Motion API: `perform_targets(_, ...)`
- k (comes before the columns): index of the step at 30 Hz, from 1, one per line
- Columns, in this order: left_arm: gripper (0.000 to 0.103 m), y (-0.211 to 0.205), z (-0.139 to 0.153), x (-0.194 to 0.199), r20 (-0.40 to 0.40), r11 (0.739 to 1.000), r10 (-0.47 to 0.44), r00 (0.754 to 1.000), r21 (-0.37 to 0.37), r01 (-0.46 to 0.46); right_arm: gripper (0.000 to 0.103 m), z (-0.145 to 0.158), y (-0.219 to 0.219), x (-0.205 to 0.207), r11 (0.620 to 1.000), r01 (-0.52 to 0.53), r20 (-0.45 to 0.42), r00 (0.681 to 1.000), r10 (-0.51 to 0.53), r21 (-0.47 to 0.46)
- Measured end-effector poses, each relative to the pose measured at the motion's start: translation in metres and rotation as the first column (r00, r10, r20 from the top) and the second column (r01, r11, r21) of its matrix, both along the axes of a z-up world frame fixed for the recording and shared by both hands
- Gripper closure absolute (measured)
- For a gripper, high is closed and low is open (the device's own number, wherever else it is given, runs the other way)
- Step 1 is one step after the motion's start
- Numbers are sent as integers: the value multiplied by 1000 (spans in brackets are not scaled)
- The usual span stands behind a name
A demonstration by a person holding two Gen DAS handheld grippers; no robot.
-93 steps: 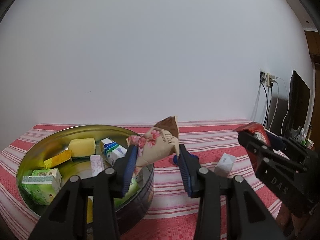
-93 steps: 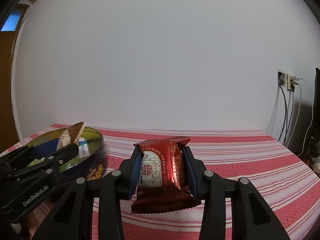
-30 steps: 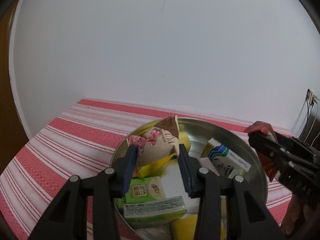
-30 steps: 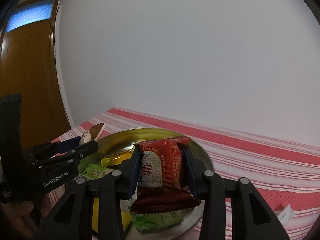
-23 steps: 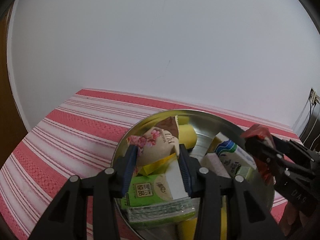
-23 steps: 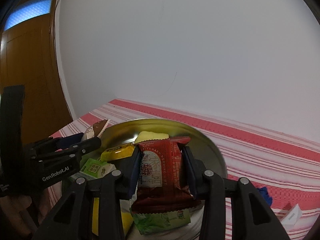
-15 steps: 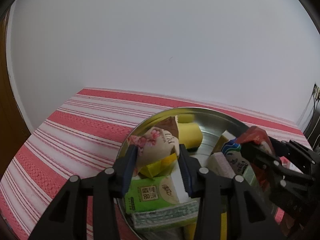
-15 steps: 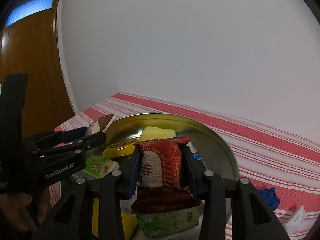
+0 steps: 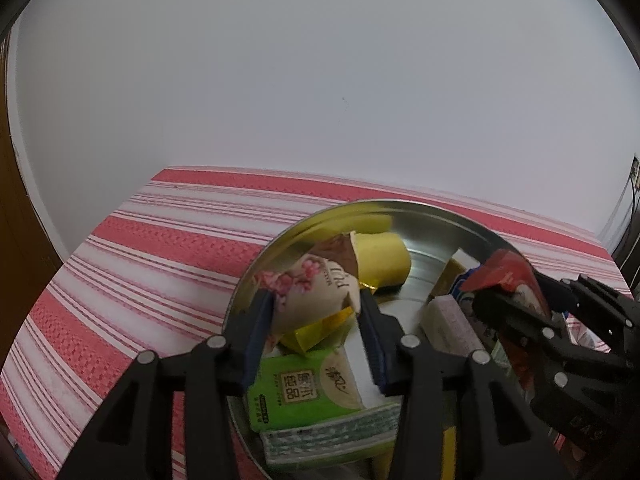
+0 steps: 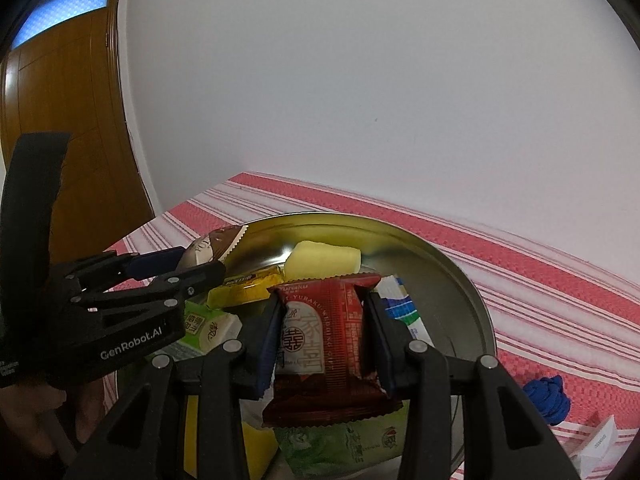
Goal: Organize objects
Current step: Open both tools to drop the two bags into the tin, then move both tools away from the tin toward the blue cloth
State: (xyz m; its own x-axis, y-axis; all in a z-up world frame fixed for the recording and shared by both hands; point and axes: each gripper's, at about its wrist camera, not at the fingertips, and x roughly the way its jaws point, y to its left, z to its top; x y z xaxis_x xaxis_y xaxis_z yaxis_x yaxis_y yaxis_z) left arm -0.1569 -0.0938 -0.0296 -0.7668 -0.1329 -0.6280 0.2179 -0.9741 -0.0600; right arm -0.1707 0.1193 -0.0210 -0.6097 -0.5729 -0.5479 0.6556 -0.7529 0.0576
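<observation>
With both packets hanging over the round metal tin (image 9: 472,226), I have the left gripper (image 9: 316,332) clamped on a beige floral snack pouch (image 9: 316,294) and the right gripper (image 10: 326,340) clamped on a red Yuraku wafer packet (image 10: 324,332). Below them the tin already holds a yellow sponge (image 10: 322,262), a yellow foil sachet (image 10: 244,284), green tissue packs (image 9: 304,390) and a blue-and-white box (image 10: 402,308).

My worry is crowding. The two tools sit close together over the same tin, so if I lower both at once their fingers could knock each other or snag on the rim. The pile is uneven too; a slick wrapper let go on top might slide off towards the striped red tablecloth (image 9: 132,248). A blue cloth (image 10: 548,396) and a small white box (image 10: 596,448) lie outside the tin on its right, and I judge they are yet to be gathered.
</observation>
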Motion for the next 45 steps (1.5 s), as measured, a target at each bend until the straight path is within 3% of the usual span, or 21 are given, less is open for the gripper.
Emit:
perform_targets(6,56,4,-1,1,-3,1000,-8,1000,-13,8,55,1,-1,-2,1000,13,-16,1000,-13,-16)
perform_targets(8,44,7,0,1,-1,1000,-4,1000,-23,4,38,3,1,1,1000,8,-28,1000,-8,-27)
perform_targets(9,29,8,1,2,-4,1000,2,1000,-27,-2,34,4,3,2,999,8,-39,999,-10,-37)
perform_targets(10,24,8,2,3,-13,999,9,1000,-31,-9,34,5,5,3,999,10,-46,999,-12,-46)
perform_targets(17,24,13,6,7,-30,998,21,999,-60,-23,34,6,17,2,996,39,-45,998,-43,-78)
perform_targets(22,6,13,7,9,-36,997,38,999,-64,-40,34,7,25,-2,995,55,-40,998,-58,-88)
perform_targets(35,0,16,6,8,-29,996,51,998,-74,-53,33,3,36,-7,993,69,-35,997,-72,-94)
perform_targets(45,0,26,13,10,-72,998,50,996,-45,-54,33,3,75,-21,977,186,-24,982,-190,-103)
